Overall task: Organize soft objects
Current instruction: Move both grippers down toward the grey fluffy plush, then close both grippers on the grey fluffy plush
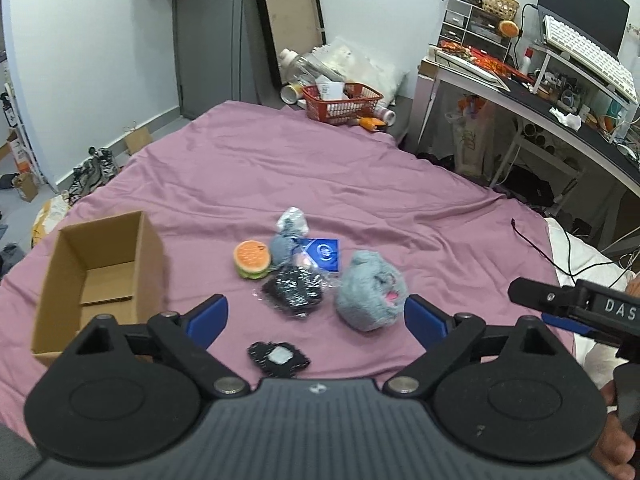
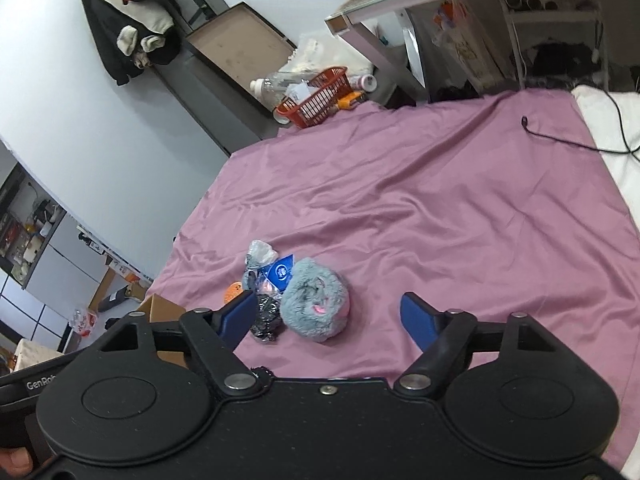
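Bed, mauve sheet (image 1: 360, 184): holds all items.
Cardboard box (image 1: 100, 276): open, upright, at the sheet's left edge.
Cluster at centre: burger squeeze toy (image 1: 252, 259); grey bagged plush (image 1: 289, 232) just beside it; blue packet (image 1: 324, 254); black item in clear wrap (image 1: 296, 290), contents unclear.
Grey furry plush (image 1: 370, 290): right of the cluster, touching the wrap.
Black patch (image 1: 279, 357): lying apart, nearest the camera.
Left gripper (image 1: 316, 316): jaws wide, nothing held.
Right gripper (image 2: 328, 316): jaws parted, empty, above the furry plush (image 2: 314, 300).
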### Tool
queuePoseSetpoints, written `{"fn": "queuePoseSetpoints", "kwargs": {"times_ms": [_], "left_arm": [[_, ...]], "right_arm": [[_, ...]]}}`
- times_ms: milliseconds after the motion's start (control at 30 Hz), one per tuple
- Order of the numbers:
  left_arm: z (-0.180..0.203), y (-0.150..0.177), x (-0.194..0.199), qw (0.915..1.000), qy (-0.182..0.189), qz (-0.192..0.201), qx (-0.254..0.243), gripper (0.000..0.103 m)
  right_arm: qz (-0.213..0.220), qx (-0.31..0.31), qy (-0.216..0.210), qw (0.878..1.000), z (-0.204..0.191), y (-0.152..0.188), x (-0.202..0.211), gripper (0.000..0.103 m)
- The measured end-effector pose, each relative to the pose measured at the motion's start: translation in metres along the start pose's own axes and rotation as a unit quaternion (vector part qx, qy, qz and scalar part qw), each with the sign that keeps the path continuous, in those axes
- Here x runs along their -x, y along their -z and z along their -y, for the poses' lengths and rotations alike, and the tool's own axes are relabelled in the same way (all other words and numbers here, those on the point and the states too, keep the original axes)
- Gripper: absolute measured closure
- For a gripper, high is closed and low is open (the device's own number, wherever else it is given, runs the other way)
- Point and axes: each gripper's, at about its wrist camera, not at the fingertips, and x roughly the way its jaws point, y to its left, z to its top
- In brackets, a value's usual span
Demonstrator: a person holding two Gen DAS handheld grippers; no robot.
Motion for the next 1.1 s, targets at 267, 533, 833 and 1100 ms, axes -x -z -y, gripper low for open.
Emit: {"fn": "queuePoseSetpoints", "kwargs": {"times_ms": [267,533,833,1100], "left_arm": [[0.013,-0.006,-0.035,0.9998,0.011,-0.018,0.004,0.024],[0.015,-0.010,-0.072,0.9987,0.018,-0.042,0.022,0.036],[0.018,-0.014,-0.115,0.9963,0.029,-0.066,0.047,0.047],[0.018,-0.011,-0.157,0.9900,0.047,-0.102,0.086,0.060]], "right_arm": [[-0.028,-0.039,-0.011,0.999,0.018,-0.005,-0.033,0.042],[-0.050,-0.073,-0.021,0.996,0.028,-0.008,-0.061,0.046],[-0.081,-0.112,-0.026,0.990,0.031,-0.011,-0.102,0.059],[-0.109,-0.143,-0.030,0.983,0.040,-0.006,-0.133,0.069]]}}
